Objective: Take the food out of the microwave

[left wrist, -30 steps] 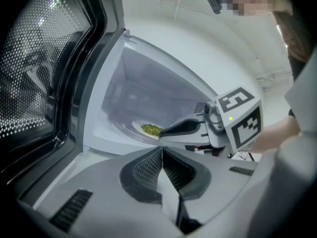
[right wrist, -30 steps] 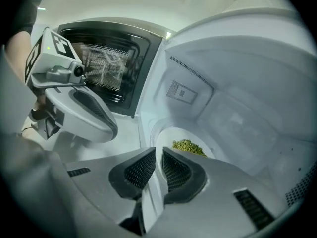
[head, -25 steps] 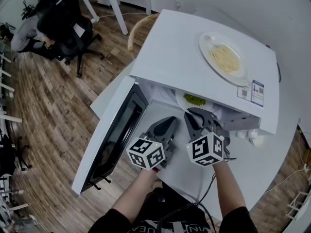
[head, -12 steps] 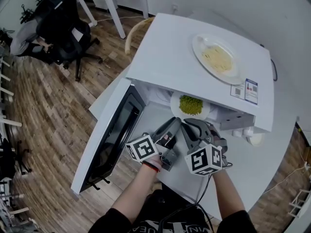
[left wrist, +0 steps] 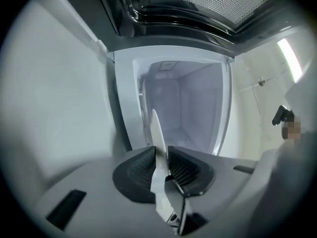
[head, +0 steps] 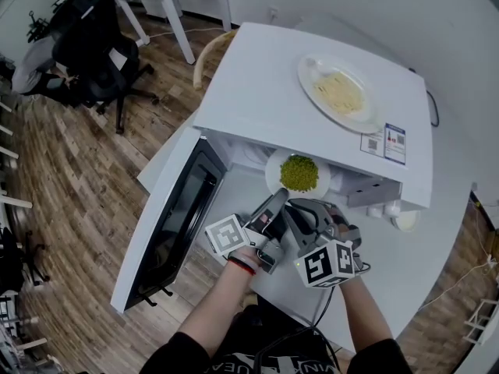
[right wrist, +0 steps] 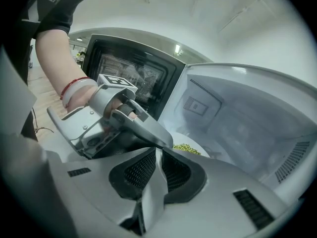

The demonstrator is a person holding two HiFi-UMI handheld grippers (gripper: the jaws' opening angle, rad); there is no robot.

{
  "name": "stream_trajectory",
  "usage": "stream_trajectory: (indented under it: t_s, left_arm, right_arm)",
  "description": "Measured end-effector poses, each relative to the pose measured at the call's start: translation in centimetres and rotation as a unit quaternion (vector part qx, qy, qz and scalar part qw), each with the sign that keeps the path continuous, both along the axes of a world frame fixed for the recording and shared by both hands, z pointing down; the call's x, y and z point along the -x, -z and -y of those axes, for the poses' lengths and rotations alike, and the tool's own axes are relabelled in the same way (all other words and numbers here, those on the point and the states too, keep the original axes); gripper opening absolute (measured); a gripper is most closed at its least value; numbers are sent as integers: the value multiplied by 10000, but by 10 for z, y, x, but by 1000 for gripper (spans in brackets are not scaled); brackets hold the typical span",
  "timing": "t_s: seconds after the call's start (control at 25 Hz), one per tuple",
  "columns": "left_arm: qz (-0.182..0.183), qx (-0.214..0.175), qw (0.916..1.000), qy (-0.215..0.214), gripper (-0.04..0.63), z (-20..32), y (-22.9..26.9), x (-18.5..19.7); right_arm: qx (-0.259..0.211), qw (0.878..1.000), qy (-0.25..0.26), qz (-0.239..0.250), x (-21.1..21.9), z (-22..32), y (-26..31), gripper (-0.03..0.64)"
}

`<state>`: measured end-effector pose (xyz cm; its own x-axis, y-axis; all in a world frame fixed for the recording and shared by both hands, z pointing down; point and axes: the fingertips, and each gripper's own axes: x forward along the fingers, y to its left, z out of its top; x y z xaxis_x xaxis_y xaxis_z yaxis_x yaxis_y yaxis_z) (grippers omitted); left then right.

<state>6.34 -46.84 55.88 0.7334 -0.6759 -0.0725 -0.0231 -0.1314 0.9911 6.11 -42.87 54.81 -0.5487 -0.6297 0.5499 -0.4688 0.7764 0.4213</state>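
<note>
Beside the open door (head: 168, 224), our left gripper (head: 274, 201) has just been closing its jaws onto the rim of the pea plate (head: 298, 174); we are pinching it with the right gripper (head: 295, 207) too. It is sitting at the mouth of the microwave (head: 265, 92), not yet lifted clear.

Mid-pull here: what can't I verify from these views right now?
- Head view: where the plate rim is gripped, covered by left gripper and right gripper.
- Left gripper view: the green food; plate shows edge-on only, jaws just closed further on its rim.
- Right gripper view: most of the plate, behind the left gripper.
- Head view: label print, too small.
</note>
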Motion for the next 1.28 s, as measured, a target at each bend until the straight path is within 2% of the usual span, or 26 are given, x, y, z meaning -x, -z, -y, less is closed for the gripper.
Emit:
stream_trajectory:
  t_s: [0.32,0.48,0.64,0.72,0.76,0.8,0.88,1.0,1.16,1.24,1.28]
  left_arm:
    - [-357,42,9993,85,81,3,1,-1]
    - [-456,196,9987,120,72,2,-2,-1]
    - [-521,307,9980,207,59,2,-4,-1]
    - [-543,360,9975,263,57,2,-6,1]
    - [-557,379,9973,282,57,2,-6,2]
    - [-580,393,9971,295,57,2,-6,3]
    - [-655,420,9965,310,57,1,-4,2]
    - [-718,455,9959,317,57,-2,-3,1]
    - [-724,488,9956,331,57,-6,-4,1]
    - [-726,472,9957,334,57,-8,-3,1]
    - [-697,448,9961,315,57,-9,-3,0]
  right_arm:
    - [-15,9998,170,44,4,-7,1,55]
    - [-28,10000,30,83,2,-7,-2,57]
    - [-80,9968,-667,425,-10,-9,6,67]
    - [17,9881,-1296,831,-27,-10,10,75]
    - [191,9789,-1671,1158,-37,-11,10,80]
    - [479,9648,-2047,1582,-45,-13,8,86]
    - [1231,9209,-2672,2556,-57,-18,-2,116]
    - [2103,8390,-3189,3875,-60,-20,-14,161]
    - [2840,7179,-3545,5275,-58,-7,-18,167]
    - [3074,6698,-3609,5715,-57,1,-19,167]
    - [3136,6538,-3589,5877,-54,3,-17,167]
